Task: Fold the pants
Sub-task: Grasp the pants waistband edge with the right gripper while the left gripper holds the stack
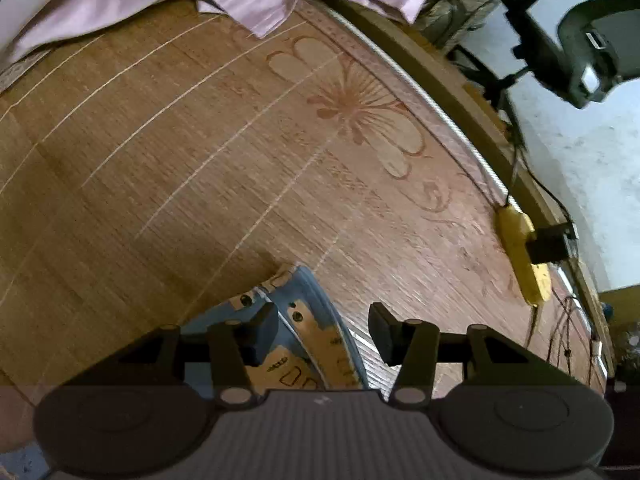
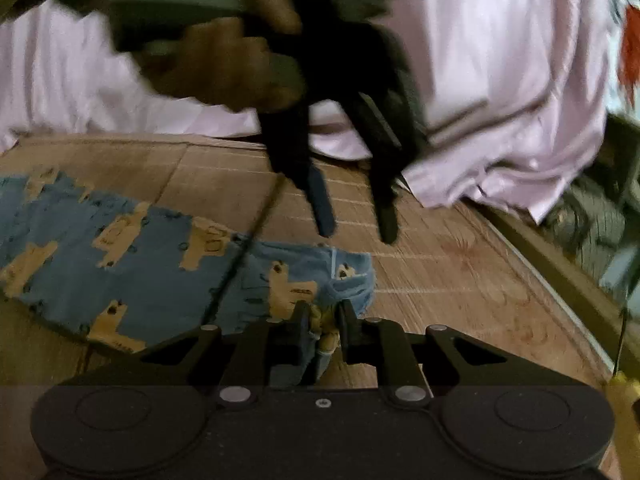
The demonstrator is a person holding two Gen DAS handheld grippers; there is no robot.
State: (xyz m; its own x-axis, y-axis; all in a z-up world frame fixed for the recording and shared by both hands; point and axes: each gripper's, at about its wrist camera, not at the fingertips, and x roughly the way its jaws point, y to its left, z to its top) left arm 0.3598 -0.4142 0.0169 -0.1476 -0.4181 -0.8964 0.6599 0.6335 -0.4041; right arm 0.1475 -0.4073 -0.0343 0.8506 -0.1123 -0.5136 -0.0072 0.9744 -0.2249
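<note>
Right gripper (image 2: 323,320) clamped on bunched edge of pants (image 2: 132,256), low over mat (image 2: 440,280). Left gripper (image 1: 323,330) jaws apart, empty; hovers above the pants' near end, clear of cloth. Pants: blue, tan animal print, spread roughly flat on mat, rumpled at pinched end. Pink sheet (image 2: 500,80) heaped behind. Judgement: fold barely begun; one end gripped, left grasp and fold-over remain.

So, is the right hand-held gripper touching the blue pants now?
Touching. The right wrist view shows the right hand-held gripper closed on a bunched edge of the blue pants, with cloth pinched between its fingers.
</note>
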